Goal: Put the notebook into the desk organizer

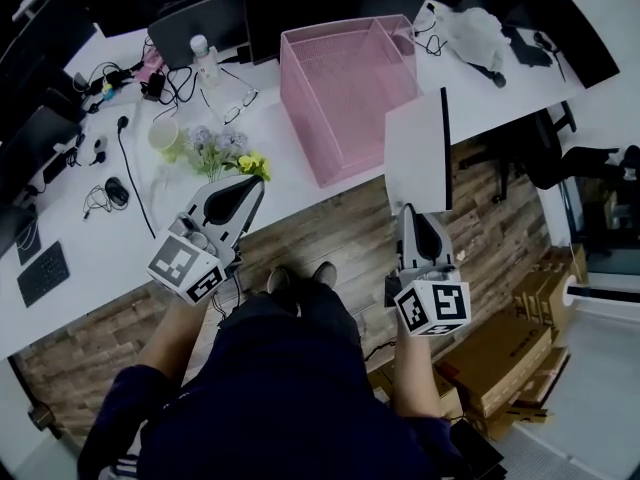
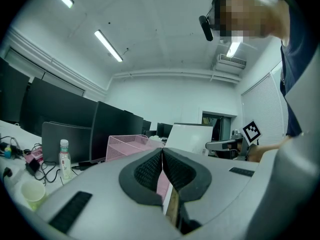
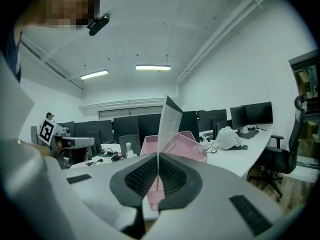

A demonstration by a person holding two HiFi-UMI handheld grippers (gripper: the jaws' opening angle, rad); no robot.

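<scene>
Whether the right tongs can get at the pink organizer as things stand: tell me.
Probably yes. The right tongs, shut on the upright notebook, are close to the pink organizer on the desk. Nothing seems to stand between them, and the organizer's top is open.

Left gripper (image 1: 252, 186), jaws together and empty, points to 1 o'clock; right gripper (image 1: 410, 213), aimed at 12 o'clock, pinches the notebook (image 1: 418, 153).

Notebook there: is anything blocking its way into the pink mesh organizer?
Nothing visible does. The notebook, pinched upright in the right gripper, stands beside the pink organizer, whose open top looks empty.
</scene>
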